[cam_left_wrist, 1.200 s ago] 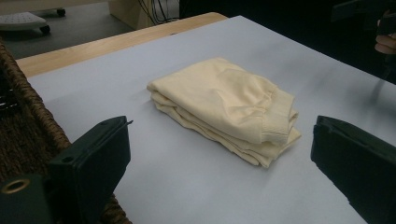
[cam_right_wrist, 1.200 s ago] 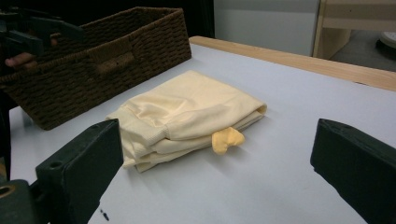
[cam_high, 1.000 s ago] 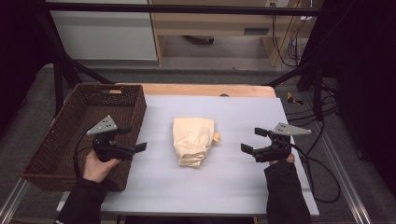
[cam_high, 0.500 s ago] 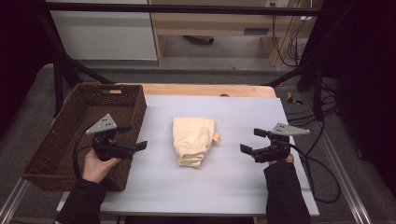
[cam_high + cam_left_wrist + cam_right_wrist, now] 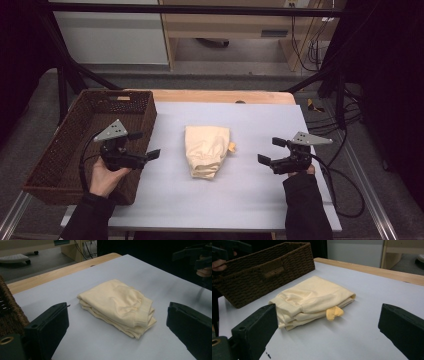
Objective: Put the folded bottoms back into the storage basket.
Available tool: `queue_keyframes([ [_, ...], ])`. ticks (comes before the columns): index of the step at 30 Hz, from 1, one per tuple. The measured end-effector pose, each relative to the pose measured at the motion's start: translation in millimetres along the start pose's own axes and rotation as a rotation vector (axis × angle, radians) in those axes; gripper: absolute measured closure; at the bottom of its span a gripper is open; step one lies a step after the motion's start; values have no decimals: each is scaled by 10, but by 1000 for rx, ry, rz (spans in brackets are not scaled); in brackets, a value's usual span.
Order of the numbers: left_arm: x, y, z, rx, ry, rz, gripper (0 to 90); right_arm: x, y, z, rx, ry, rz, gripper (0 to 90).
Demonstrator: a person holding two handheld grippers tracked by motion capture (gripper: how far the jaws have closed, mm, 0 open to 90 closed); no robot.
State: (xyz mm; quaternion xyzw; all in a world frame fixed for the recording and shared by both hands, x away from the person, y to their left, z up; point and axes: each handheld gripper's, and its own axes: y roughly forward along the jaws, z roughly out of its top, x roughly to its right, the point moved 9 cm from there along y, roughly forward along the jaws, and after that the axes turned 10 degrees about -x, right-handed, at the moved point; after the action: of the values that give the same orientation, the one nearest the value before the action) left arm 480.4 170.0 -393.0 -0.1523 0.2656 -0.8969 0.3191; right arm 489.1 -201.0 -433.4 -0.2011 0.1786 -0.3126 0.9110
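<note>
Since a second ago, my left tongs (image 5: 144, 145) and right tongs (image 5: 268, 151) have barely shifted, both released. They flank the folded cream cotton garment (image 5: 206, 150) on the bench (image 5: 250, 210); I judge no grasp begun.

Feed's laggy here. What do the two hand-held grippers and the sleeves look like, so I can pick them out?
The left hand-held gripper and right hand-held gripper are black, each with two flat, blocky jaws, a grey three-cornered plate with small holes on top, and a black cable trailing off. Both forearms wear long black sleeves to the wrist.
</note>
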Motion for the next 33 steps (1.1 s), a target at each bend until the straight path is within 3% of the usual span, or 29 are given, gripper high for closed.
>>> queue_keyframes([
  [20,253,156,121,-19,10,-36,37,9,-16,-8,2,6,3,29],
  [33,356,359,63,-56,-1,-41,28,13,-11,-9,1,7,0,29],
])
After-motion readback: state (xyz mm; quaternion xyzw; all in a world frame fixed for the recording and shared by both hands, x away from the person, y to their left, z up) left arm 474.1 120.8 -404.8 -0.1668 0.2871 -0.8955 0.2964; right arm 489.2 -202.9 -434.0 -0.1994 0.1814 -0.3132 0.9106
